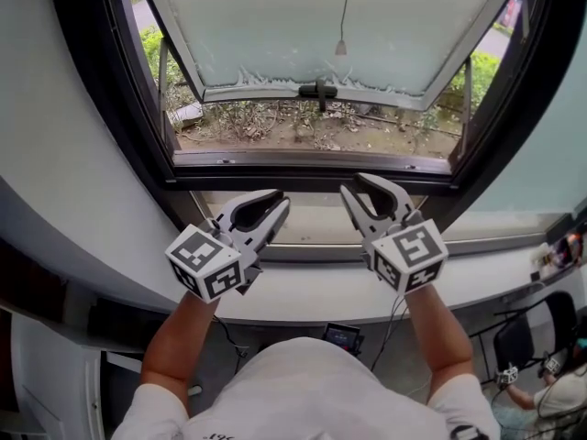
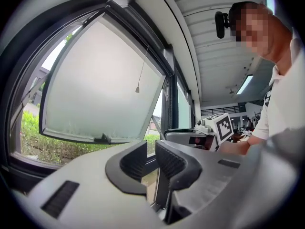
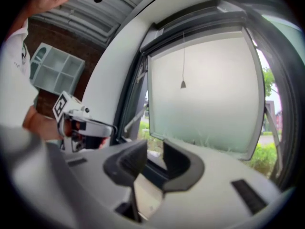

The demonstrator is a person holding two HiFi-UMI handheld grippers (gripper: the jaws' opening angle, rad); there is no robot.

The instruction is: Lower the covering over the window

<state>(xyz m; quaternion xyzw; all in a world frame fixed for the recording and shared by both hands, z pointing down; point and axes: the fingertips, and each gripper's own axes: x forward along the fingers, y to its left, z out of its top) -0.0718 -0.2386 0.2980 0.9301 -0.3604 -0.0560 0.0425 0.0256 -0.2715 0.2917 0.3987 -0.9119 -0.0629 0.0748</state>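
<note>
Left tongs [image 1: 275, 202] ajar; right tongs [image 1: 356, 186] wider

My left gripper [image 2: 151, 152] fills the six o'clock half, its jaws a narrow gap apart with nothing between them. At ten o'clock a frosted window pane [image 2: 95, 80] tilts outward. A thin cord [image 2: 137, 88], possibly a blind pull, hangs before it. At three o'clock sits a marker cube [image 2: 222, 126].

Right under the dark window frame [image 1: 312, 180] runs a pale sill [image 1: 316, 223], and below that a broad white ledge [image 1: 312, 293] curves along the wall. Below the frame's right corner, a few small colourful items [image 1: 559, 253] lie at the ledge's end, too small to tell apart. Further below the frame, on its right side, a black chair [image 1: 532, 333] stands on the grey floor [image 1: 477, 326].
</note>
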